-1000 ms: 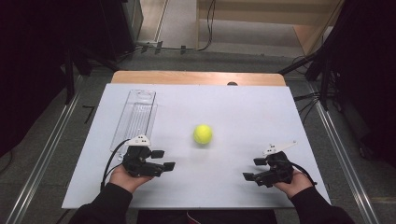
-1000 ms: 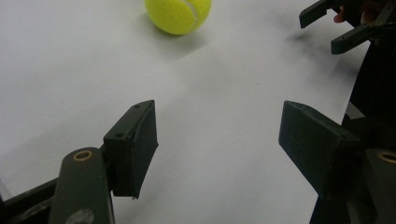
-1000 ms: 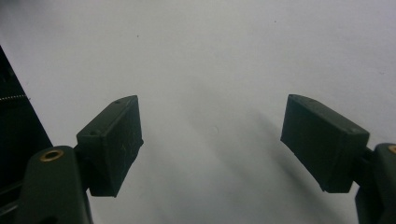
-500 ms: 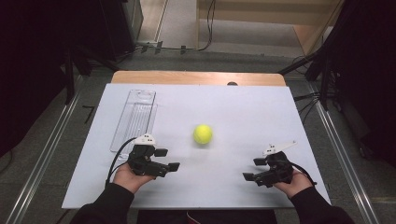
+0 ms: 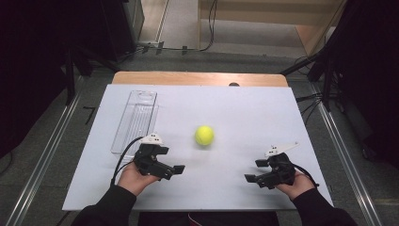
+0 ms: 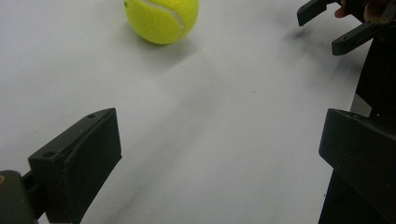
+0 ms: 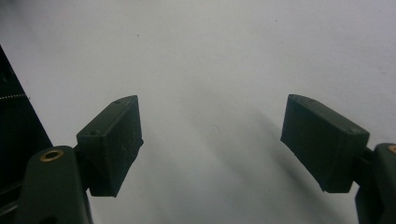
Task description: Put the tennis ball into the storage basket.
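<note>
Tennis ball alone near mid-table, both grippers spread wide and holding nothing.

Rests on the white table, touching neither gripper, a little nearer the left one; seen also in the left gripper view, up ahead and left of the jaws. Just below and to its left, left gripper in the person's hand, aimed across toward the right, jaws just opened to full width with bare tabletop between them. Farther off at the right edge, right gripper, likewise gaping, bare white surface between its jaws in the right gripper view. Beyond the left hand, clear plastic tray lying lengthwise along the table's left side, well apart from the ball.
</note>
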A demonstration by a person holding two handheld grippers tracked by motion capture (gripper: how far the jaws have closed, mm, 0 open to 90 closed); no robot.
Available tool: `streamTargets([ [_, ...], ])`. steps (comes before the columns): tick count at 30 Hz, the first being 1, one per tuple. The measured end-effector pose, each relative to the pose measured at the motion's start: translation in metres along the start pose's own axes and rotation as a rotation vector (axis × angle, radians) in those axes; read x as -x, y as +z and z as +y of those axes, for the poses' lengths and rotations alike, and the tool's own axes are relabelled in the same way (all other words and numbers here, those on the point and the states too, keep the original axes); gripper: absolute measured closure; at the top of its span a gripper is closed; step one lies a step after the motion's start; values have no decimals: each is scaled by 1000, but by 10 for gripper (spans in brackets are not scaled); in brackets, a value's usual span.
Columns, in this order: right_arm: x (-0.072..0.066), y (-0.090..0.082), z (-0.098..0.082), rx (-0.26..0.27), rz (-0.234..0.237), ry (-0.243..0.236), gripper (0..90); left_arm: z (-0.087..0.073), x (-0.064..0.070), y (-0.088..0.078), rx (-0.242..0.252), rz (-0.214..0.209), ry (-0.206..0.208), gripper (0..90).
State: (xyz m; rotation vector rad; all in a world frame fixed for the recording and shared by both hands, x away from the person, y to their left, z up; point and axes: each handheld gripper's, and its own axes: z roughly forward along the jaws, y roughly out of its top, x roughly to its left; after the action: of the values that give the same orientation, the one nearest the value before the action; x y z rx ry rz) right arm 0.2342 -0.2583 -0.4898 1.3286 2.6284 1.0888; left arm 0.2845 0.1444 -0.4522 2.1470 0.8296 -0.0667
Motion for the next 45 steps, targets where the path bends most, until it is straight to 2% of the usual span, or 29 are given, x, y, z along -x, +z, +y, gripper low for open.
streamTargets([
  [10,0,0,0,2,1,1,185,8,-2,4,11,12,-4,0],
  [37,0,0,0,4,1,-2,185,24,-6,13,2,27,0,0],
  [45,0,-1,0,5,0,-3,185,30,-8,14,18,38,4,9],
])
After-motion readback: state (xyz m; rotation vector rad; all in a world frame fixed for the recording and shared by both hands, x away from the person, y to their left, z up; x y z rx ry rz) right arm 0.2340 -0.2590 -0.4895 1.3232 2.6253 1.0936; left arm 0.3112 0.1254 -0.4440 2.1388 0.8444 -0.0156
